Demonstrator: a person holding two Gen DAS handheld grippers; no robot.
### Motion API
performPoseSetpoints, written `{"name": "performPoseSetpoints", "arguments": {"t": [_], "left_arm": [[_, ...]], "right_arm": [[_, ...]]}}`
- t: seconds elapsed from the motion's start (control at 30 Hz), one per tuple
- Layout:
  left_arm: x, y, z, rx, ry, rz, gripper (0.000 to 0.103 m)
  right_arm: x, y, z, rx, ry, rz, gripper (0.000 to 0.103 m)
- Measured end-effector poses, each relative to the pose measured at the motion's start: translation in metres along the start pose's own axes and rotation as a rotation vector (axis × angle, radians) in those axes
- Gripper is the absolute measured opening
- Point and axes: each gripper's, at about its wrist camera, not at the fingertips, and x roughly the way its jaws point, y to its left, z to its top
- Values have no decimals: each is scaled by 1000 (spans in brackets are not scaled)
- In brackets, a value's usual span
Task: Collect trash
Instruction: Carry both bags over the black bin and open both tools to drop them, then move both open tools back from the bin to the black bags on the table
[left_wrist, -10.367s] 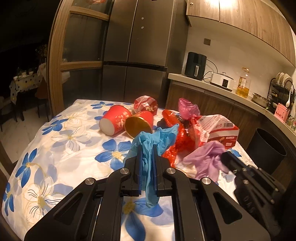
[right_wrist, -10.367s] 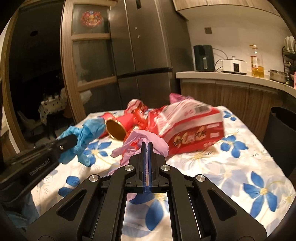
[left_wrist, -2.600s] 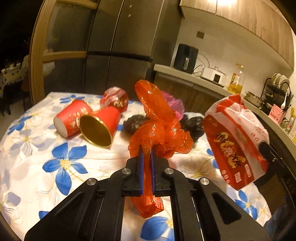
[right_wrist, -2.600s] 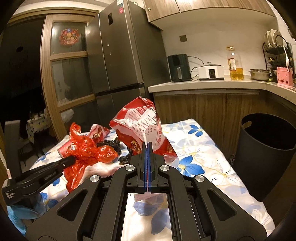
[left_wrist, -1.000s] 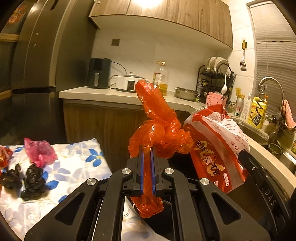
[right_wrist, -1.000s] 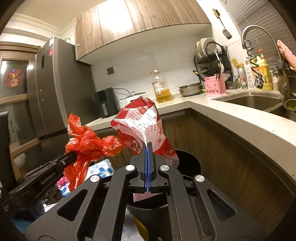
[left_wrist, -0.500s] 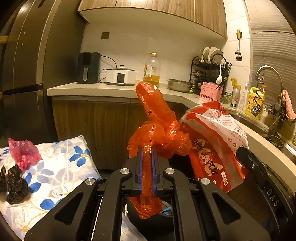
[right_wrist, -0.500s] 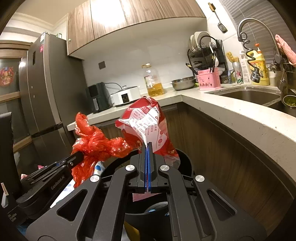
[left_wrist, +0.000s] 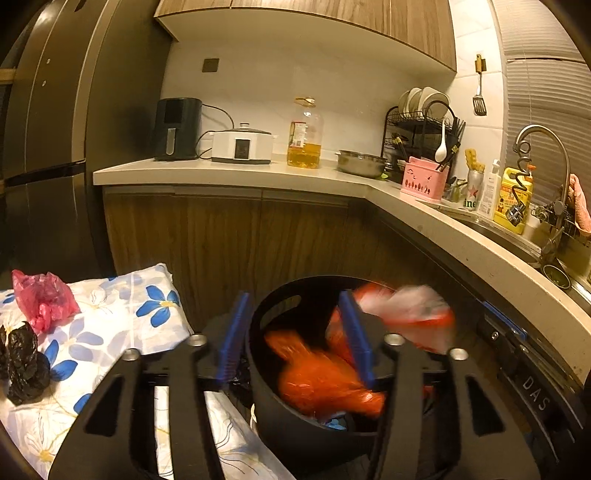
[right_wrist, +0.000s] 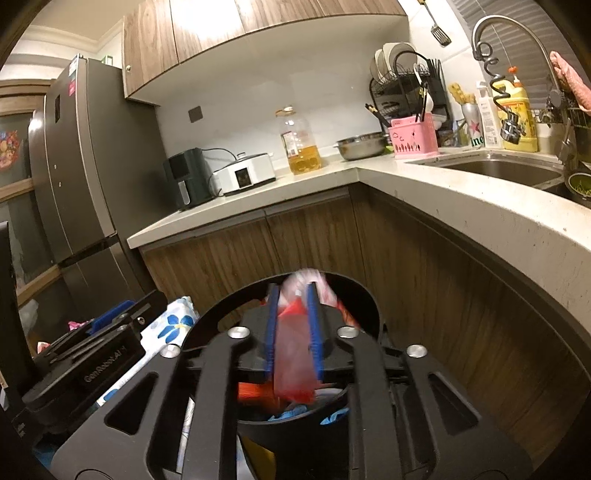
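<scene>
My left gripper (left_wrist: 293, 332) is open over the black trash bin (left_wrist: 273, 413). The orange plastic bag (left_wrist: 321, 380) is blurred, falling inside the bin. My right gripper (right_wrist: 292, 332) is open above the same bin (right_wrist: 354, 291). The red and white snack bag (right_wrist: 295, 354) is blurred between its blue pads, dropping into the bin; it also shows in the left wrist view (left_wrist: 410, 317). Blue gloves (right_wrist: 291, 415) lie at the bin's bottom. A pink bag (left_wrist: 42, 299) and black crumpled trash (left_wrist: 26, 362) lie on the floral tablecloth (left_wrist: 122, 310).
A wooden cabinet run with a pale counter (left_wrist: 236, 173) stands behind the bin, carrying an air fryer (left_wrist: 177, 129), cooker, oil bottle (left_wrist: 304, 136) and dish rack. The sink (right_wrist: 498, 170) is at right, the fridge (right_wrist: 85, 177) at left.
Both grippers have opened over the bin. The orange bag and the snack bag have left the jaws and are dropping in.
</scene>
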Motion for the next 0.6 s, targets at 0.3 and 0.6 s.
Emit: {"name": "performPoseSetpoints", "arguments": {"t": [0.3, 0.6], "left_arm": [[-16, 22, -10, -37, -2, 92, 88], [-46, 47, -31, -27, 23, 198, 97]], "right_arm": [[-8, 3, -7, -15, 7, -20, 65], [-24, 22, -18, -74, 31, -23, 86]]}}
